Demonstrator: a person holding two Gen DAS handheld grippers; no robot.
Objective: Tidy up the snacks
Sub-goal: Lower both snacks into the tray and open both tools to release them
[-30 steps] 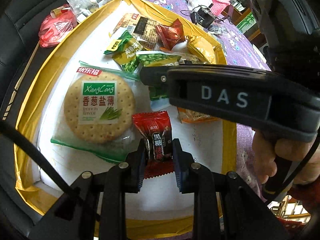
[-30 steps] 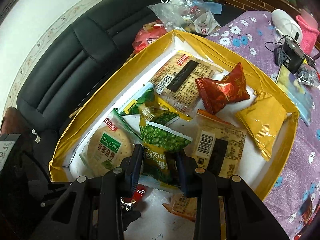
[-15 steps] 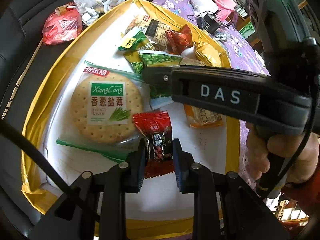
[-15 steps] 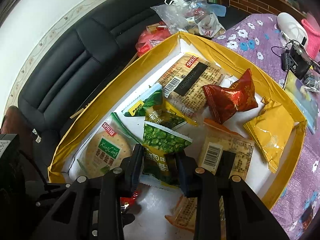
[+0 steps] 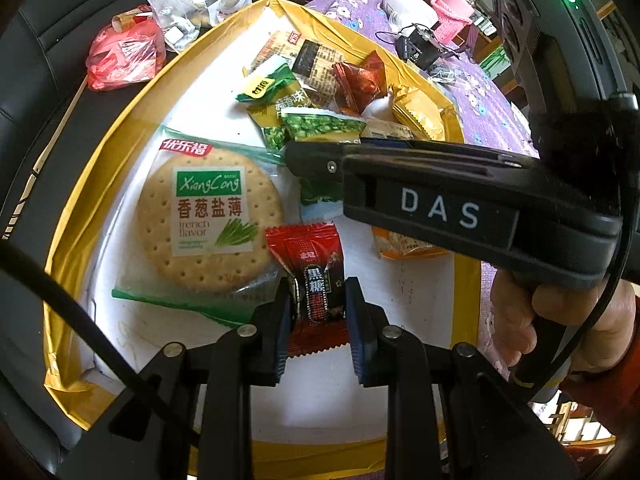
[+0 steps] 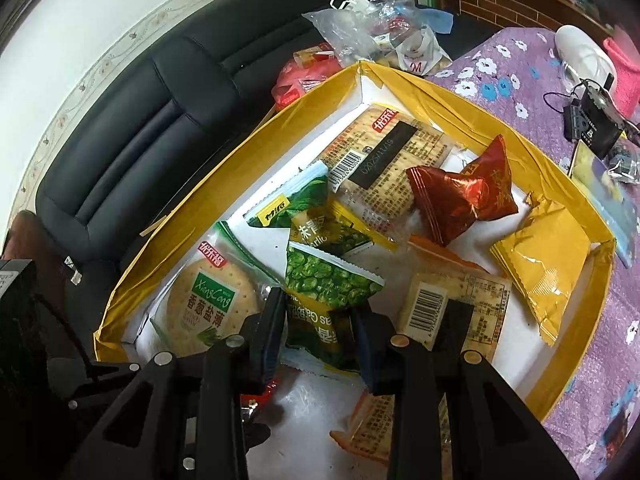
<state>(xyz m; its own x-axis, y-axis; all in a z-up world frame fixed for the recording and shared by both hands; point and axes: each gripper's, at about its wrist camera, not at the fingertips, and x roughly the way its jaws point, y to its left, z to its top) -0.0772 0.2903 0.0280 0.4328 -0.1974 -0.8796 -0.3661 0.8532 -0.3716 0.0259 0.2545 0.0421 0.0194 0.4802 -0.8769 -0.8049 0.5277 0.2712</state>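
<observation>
A yellow-walled box with a white floor holds the snacks. My left gripper is shut on a red candy packet near the box's front; I cannot tell whether it is lifted. Just left of it lies a round cracker packet. My right gripper is shut on the lower end of a green pea packet, which leans over other green packets. In the left wrist view the right gripper's black body crosses the frame, held by a hand.
The far half of the box holds a barcode cracker pack, a red pyramid packet, a yellow packet and an orange-edged pack. A black sofa, plastic bags and a purple flowered cloth surround it.
Both grippers keep their hold on the same packets. The left wrist view has shifted slightly; nothing else has visibly moved.
</observation>
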